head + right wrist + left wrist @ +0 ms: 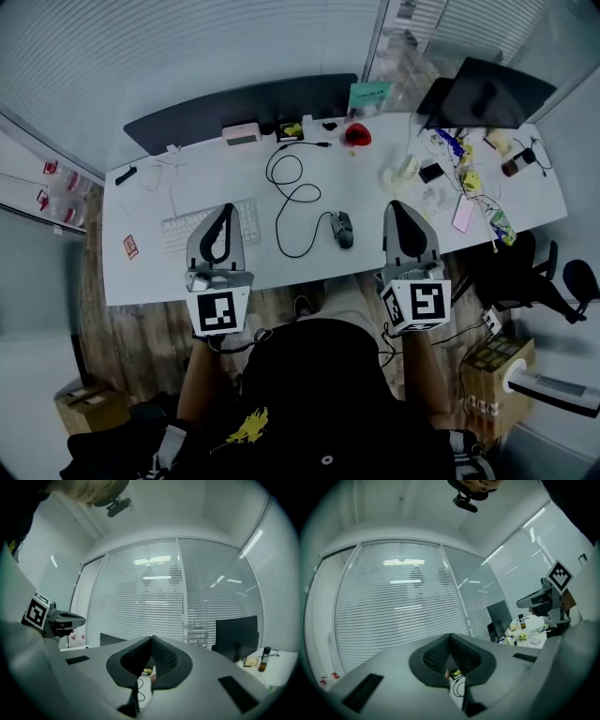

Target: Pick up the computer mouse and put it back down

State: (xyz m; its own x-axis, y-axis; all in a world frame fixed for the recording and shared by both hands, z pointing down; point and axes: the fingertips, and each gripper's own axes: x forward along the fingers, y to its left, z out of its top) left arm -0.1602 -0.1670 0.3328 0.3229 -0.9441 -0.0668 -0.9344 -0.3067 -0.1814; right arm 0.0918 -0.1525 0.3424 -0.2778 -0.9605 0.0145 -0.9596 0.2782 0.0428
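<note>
A dark computer mouse (pixel 343 228) lies on the white desk (pixel 141 272) near its front edge, its black cable (pixel 292 192) looping away toward the back. My left gripper (pixel 225 210) hovers above the keyboard (pixel 187 228), left of the mouse, jaws shut and empty. On the other side of the mouse my right gripper (pixel 401 208) is shut too, holding nothing. Both point level over the desk toward the window blinds. In the left gripper view the left gripper (pixel 451 637) has its tips touching, and the right gripper (pixel 151 639) looks the same in its own view.
A pink box (pixel 241 135), a red object (pixel 357 134) and a dark divider (pixel 234 103) stand along the desk's back. The right end holds a monitor (pixel 487 94), a bottle (pixel 517 161) and several small items. An office chair (pixel 525 267) and a cardboard box (pixel 492 375) stand at the right.
</note>
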